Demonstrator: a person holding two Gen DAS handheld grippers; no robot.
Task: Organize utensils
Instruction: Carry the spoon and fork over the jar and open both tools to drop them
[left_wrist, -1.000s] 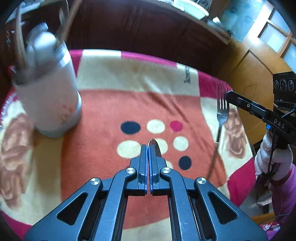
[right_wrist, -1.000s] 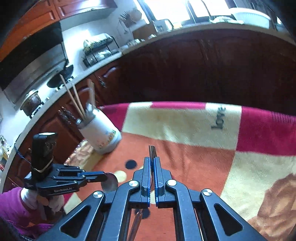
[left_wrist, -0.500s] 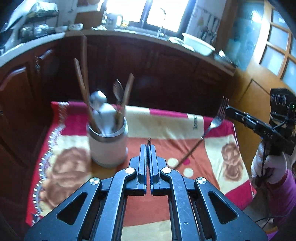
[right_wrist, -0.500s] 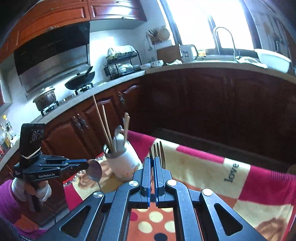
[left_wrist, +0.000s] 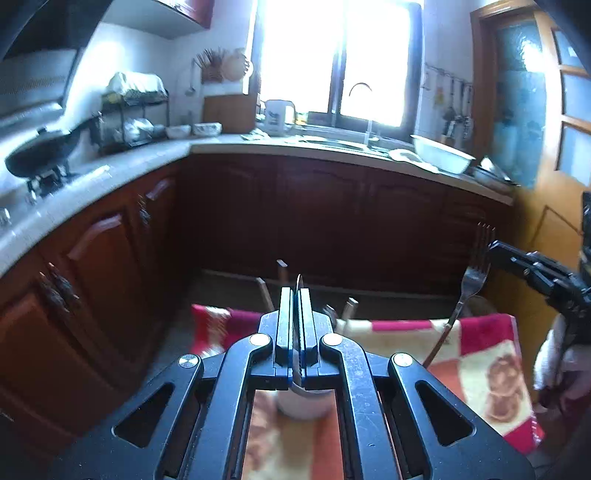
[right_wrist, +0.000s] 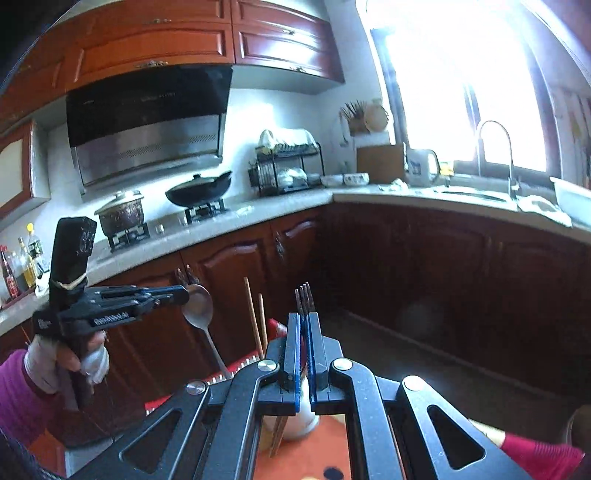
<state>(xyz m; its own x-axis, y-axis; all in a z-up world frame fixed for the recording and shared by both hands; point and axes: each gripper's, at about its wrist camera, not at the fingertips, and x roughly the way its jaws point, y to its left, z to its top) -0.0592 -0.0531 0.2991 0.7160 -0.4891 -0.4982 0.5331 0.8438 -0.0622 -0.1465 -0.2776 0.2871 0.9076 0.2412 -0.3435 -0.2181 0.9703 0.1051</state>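
Both grippers hang above the white holder (right_wrist: 301, 413): left gripper (right_wrist: 184, 293) clamps the spoon (right_wrist: 199, 308), right gripper (right_wrist: 303, 343) clamps the fork (left_wrist: 471, 280), handles pointing down toward it.

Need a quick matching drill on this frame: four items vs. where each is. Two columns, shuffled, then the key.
Items:
1. spoon
2. fork
3. white holder
4. wok

Places:
A. on the stove burner
B. clamped in the right gripper
C. on the blanket, below both grippers
D. clamped in the left gripper

Pairs: 1-D, 2-B, 3-C, 4-A
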